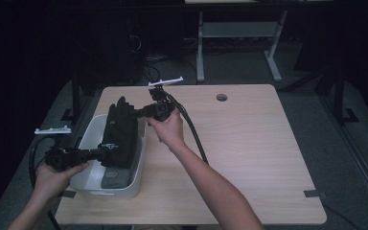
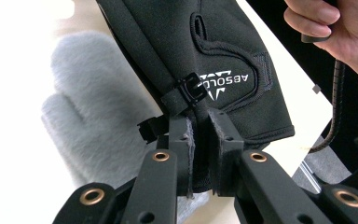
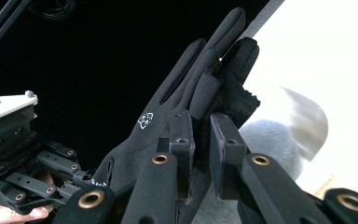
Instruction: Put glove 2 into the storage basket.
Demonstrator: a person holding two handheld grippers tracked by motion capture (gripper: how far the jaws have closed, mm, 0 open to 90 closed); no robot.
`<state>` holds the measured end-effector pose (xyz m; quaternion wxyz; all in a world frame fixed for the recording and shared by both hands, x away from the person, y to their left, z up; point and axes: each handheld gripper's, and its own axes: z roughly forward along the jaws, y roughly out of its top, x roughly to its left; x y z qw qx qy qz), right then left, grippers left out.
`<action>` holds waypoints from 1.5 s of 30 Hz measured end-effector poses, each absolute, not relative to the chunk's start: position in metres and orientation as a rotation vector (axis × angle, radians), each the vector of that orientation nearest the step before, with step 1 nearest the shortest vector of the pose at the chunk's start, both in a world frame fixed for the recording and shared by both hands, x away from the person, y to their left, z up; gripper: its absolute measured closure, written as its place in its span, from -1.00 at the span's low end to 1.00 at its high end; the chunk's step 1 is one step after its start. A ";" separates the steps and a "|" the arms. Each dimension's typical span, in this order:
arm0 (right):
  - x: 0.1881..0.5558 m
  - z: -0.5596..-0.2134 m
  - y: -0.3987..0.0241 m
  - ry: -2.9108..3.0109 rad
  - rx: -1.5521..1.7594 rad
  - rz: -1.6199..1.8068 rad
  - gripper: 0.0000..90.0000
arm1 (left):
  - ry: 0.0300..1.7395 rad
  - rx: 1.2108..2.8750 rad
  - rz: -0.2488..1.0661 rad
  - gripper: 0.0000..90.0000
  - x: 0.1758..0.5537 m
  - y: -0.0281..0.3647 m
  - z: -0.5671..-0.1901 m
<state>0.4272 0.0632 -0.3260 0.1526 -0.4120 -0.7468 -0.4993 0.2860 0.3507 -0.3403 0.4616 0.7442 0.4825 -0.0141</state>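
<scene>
The black glove (image 1: 120,134) is up in the air over the white bin (image 1: 136,179) — stretched between both grippers. The left gripper (image 1: 106,151) has its jaws clamped on the cuff end, right beside the small plastic clip (image 2: 182,93) and the white logo, while the right gripper (image 1: 136,114) pinches the finger end, jaws closed on the fabric. So the pick-up looks done; whether the glove is coming out of the bin or going in cannot be judged from this, and the set-down remains either way. Inside the bin lies a grey fluffy mitten (image 2: 91,126), flat on the floor beneath the hanging glove — and nothing else can be made out in there. The wooden table (image 1: 249,143) beside the bin offers plenty of room.
</scene>
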 end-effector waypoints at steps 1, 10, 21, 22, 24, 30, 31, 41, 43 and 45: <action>0.427 -0.327 0.065 -2.143 -1.181 -1.430 0.79 | 1.194 1.827 -0.034 0.81 0.285 0.353 -0.341; 0.427 -0.342 0.081 -2.165 -1.158 -1.392 0.78 | 1.223 1.812 -0.050 0.80 0.280 0.366 -0.353; 0.426 -0.366 0.093 -2.171 -1.157 -1.340 0.78 | 1.255 1.832 -0.082 0.80 0.275 0.373 -0.371; 0.426 -0.368 0.094 -2.174 -1.155 -1.333 0.78 | 1.254 1.835 -0.085 0.80 0.275 0.373 -0.373; 0.425 -0.371 0.095 -2.171 -1.162 -1.315 0.78 | 1.260 1.838 -0.095 0.80 0.274 0.374 -0.376; 0.424 -0.382 0.099 -2.192 -1.159 -1.278 0.78 | 1.280 1.846 -0.118 0.78 0.273 0.375 -0.385; 0.423 -0.383 0.100 -2.196 -1.160 -1.270 0.78 | 1.282 1.847 -0.121 0.77 0.273 0.376 -0.385; 0.424 -0.393 0.102 -2.213 -1.170 -1.226 0.71 | 1.292 1.867 -0.134 0.56 0.272 0.375 -0.388; 0.424 -0.392 0.101 -2.216 -1.172 -1.228 0.66 | 1.291 1.870 -0.129 0.48 0.272 0.375 -0.387; 0.425 -0.390 0.099 -2.227 -1.178 -1.234 0.60 | 1.301 1.879 -0.114 0.40 0.274 0.376 -0.385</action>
